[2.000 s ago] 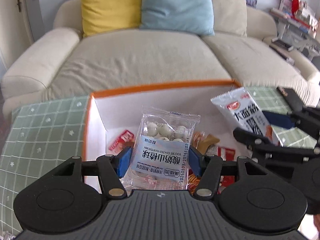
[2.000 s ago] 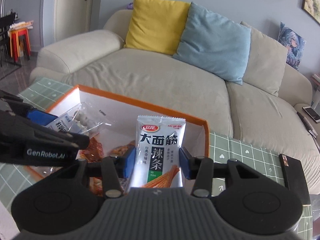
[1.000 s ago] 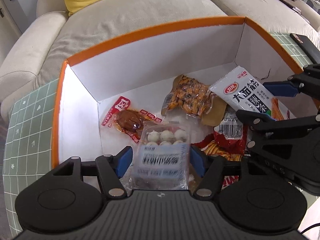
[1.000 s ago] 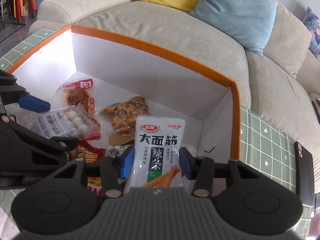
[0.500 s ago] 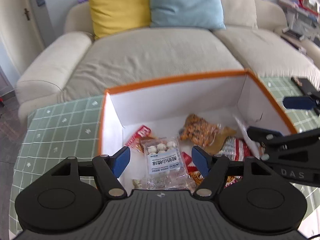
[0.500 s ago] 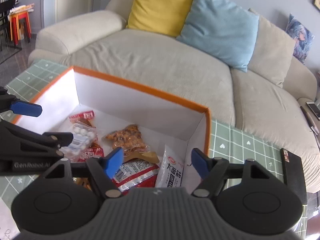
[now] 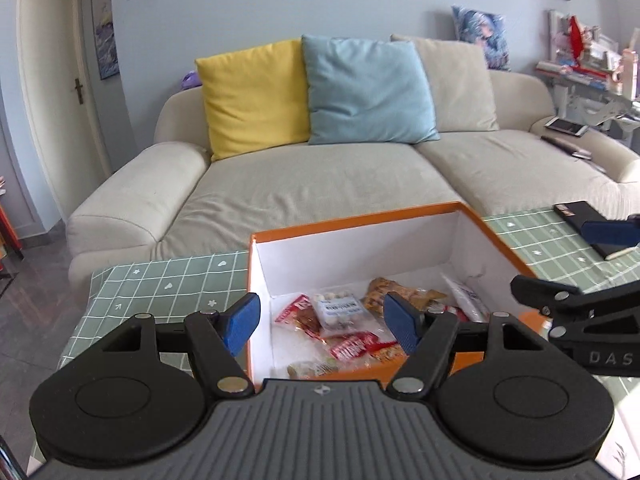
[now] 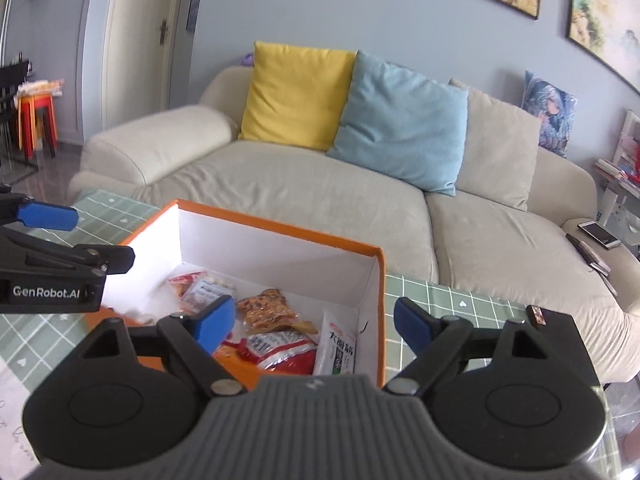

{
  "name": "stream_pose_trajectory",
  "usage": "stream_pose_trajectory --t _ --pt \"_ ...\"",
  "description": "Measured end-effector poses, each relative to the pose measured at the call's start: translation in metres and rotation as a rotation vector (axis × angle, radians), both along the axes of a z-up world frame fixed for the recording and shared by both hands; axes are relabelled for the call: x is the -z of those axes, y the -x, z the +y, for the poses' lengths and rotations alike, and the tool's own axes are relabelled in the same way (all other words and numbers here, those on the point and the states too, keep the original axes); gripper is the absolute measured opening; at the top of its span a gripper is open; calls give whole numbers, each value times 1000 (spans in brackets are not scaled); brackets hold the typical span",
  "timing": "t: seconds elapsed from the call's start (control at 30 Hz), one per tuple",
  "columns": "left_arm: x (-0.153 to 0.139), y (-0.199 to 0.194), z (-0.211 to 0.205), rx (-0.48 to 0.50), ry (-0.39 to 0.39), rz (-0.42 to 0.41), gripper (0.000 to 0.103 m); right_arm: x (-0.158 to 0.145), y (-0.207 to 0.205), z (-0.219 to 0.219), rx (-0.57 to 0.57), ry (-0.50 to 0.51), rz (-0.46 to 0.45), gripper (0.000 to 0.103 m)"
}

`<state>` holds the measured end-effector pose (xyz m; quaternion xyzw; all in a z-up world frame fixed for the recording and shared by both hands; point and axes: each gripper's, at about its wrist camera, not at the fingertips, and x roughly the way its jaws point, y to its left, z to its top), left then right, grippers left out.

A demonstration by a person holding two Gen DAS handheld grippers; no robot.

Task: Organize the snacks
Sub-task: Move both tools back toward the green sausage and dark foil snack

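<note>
Snack packets partly behind left claw; labels blurred; box near wall hidden.

The box sits on the desk before the sofa, snacks lying inside it, two cushions side by side on the sofa behind.

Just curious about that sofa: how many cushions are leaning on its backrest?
3 in a row: a yellow cushion at the left, a light blue cushion in the middle, a beige cushion at the right. None seems hidden.
</note>
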<state>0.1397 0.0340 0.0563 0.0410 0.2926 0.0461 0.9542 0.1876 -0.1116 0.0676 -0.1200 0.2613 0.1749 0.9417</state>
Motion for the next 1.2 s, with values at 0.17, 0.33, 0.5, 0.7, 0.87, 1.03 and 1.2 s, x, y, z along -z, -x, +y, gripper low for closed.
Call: stream_pose_trajectory --t 0.17,0.33,0.5,0.7,0.87,1.03,1.2 --pt "10 26 -5 31 48 -2 82 13 35 -13 30 -50 0 85" --pt "32 44 -5 38 89 39 82 28 63 -22 67 -91 15 85" --pt "60 54 -3 38 147 130 81 49 85 -27 98 -73 26 85" --pt "91 59 -7 82 188 207 75 81 93 -39 149 -85 97 85" --pt "116 64 -10 96 233 263 70 110 92 -43 172 -51 151 85" --pt "124 62 -12 105 243 282 68 127 88 -45 180 -20 180 84" --pt "123 56 -18 120 277 285 68 134 83 -47 177 -5 182 80"
